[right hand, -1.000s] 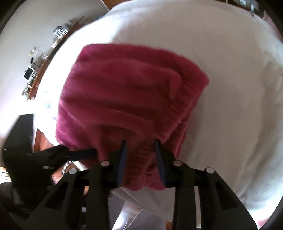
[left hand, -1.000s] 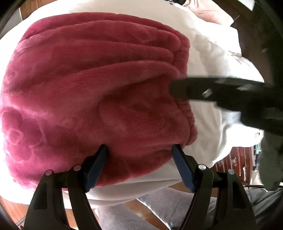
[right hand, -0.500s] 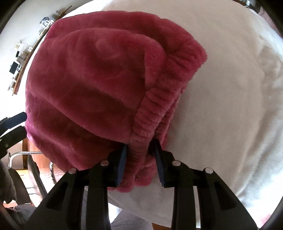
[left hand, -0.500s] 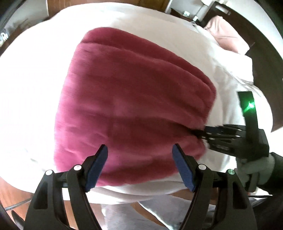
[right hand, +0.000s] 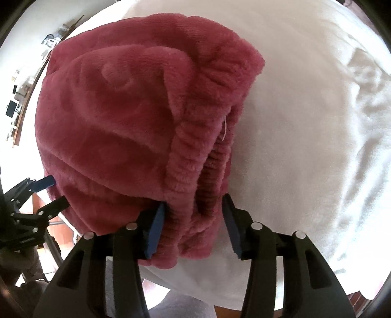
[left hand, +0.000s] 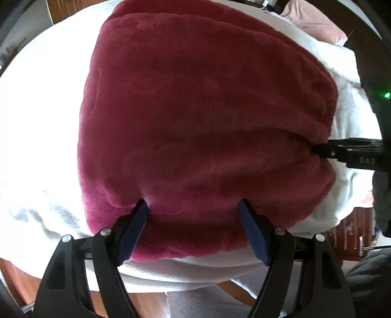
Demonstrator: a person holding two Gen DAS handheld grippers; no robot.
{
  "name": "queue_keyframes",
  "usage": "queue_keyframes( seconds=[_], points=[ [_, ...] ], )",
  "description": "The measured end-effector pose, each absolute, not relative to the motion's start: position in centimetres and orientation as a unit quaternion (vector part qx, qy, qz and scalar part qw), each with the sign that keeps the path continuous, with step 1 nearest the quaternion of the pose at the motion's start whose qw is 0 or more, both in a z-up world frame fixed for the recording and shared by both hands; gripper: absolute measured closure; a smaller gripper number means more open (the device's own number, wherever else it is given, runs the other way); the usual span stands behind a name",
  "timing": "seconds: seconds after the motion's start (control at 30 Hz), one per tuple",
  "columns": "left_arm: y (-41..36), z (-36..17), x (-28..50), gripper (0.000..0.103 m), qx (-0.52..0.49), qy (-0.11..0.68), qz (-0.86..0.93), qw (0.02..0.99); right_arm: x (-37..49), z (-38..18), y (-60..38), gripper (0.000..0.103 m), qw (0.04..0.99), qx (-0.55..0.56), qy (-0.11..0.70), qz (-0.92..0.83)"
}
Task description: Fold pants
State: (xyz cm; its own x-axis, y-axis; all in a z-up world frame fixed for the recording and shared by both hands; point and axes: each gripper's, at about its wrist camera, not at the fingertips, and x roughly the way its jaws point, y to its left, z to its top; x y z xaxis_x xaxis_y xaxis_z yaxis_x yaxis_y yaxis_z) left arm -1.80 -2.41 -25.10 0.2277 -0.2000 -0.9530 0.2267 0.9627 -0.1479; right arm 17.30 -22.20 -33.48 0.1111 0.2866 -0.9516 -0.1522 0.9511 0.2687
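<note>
pants (left hand: pixel 207 127): 1, centre | blanket (left hand: pixel 44 151): 1 | grippers: 2, left (left hand: pixel 194 208) 6 o'clock, right (right hand: pixel 194 203) 6 o'clock | pillow (left hand: pixel 317 19): 1, 1 o'clock

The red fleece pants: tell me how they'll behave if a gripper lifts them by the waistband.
The pants look thick and plushy and lie in soft rounded folds, so they would probably sag rather than hold shape. The ribbed waistband bunches between the right gripper, whose jaws have just been opening, so it likely squashes easily. The fuzzy pile probably clings to the white blanket rather than sliding.
</note>
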Motion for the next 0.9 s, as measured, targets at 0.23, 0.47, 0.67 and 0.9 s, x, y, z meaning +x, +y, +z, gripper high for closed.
queue_keyframes(
  seconds=[0.23, 0.47, 0.67, 0.9],
  points=[
    [-1.7, -21.1, -0.5, 0.027, 0.028, 0.595, -0.158, 0.787, 16.8, -32.3, -22.9, 0.054, 0.747, 0.087, 0.645, 0.133],
    [-1.2, -16.0, 2.0, 0.025, 0.071, 0.544, -0.167, 0.819, 17.0, -29.8, -24.8, 0.038, 0.754, 0.154, 0.631, 0.099],
    [0.8, -15.2, 4.7, 0.021, 0.079, 0.54, -0.175, 0.819, 18.4, -27.2, -26.6, 0.03, 0.754, 0.229, 0.61, 0.08],
    [1.1, -17.2, 6.9, 0.015, 0.083, 0.563, -0.196, 0.798, 20.1, -27.3, -25.7, 0.025, 0.767, 0.237, 0.593, 0.068]
  ],
)
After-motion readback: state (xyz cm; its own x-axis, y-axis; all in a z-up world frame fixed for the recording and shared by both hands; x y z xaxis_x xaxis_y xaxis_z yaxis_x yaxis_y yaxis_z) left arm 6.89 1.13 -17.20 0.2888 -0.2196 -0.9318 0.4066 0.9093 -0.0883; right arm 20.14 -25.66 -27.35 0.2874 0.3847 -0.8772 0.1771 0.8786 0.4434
